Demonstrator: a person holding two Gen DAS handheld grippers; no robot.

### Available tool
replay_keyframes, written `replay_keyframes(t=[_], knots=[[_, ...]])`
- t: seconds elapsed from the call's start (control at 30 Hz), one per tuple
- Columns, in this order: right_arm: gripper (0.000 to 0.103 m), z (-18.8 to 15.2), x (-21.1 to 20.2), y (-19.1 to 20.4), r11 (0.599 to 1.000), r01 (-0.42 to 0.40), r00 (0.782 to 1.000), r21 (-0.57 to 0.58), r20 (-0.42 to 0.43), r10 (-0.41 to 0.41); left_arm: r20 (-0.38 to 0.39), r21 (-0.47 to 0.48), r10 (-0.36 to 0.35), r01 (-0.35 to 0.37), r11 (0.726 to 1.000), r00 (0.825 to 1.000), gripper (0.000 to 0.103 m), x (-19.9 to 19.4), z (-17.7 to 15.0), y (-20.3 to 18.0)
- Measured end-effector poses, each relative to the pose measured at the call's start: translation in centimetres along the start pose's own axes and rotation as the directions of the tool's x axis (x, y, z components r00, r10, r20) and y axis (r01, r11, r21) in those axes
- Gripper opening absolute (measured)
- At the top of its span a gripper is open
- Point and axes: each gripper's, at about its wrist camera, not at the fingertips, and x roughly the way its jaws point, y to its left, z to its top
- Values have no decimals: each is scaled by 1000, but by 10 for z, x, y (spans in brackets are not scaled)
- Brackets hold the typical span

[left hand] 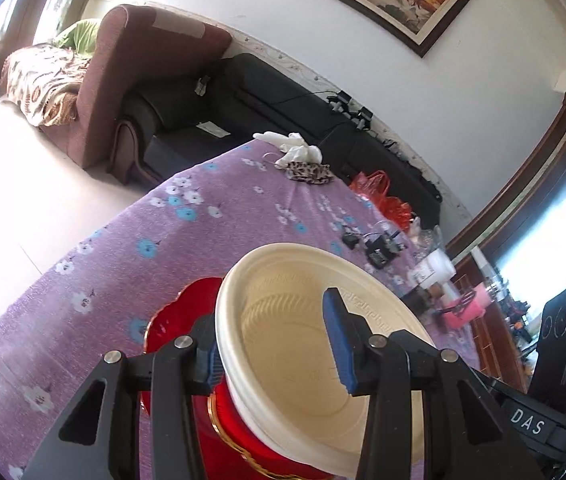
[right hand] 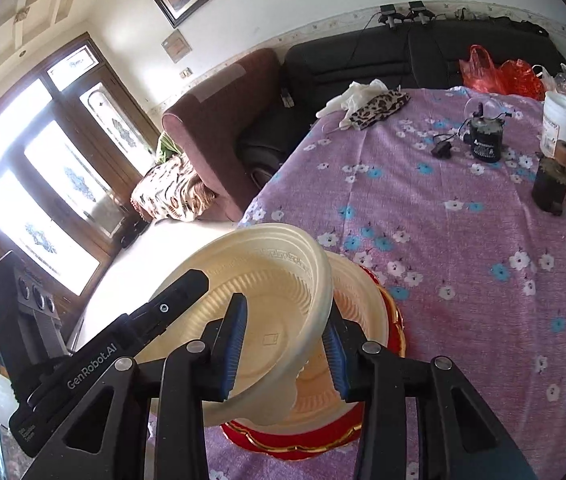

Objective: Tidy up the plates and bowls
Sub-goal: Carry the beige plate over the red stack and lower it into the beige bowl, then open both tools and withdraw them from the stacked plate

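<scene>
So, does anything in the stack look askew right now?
Yes. The upper cream bowl tilts over the cream bowl seated in the red plate, not nested, with the right gripper straddling its rim.
</scene>
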Motion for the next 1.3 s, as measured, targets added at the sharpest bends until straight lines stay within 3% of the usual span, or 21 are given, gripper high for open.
replay_keyframes(t=[0.33,0.93,1.3], knots=[[48,-3,16,-15,999,43,999,14,-23,-42,1,72,35,-35,997,999,42,11,-10,-13],[47,-6,15,-11,994,97,995,-43,23,-96,6,55,24,-24,998,1000,42,12,-10,-12],[47,-6,9,-6,992,109,993,-60,45,-106,44,65,12,-15,998,999,60,-4,-7,-17]])
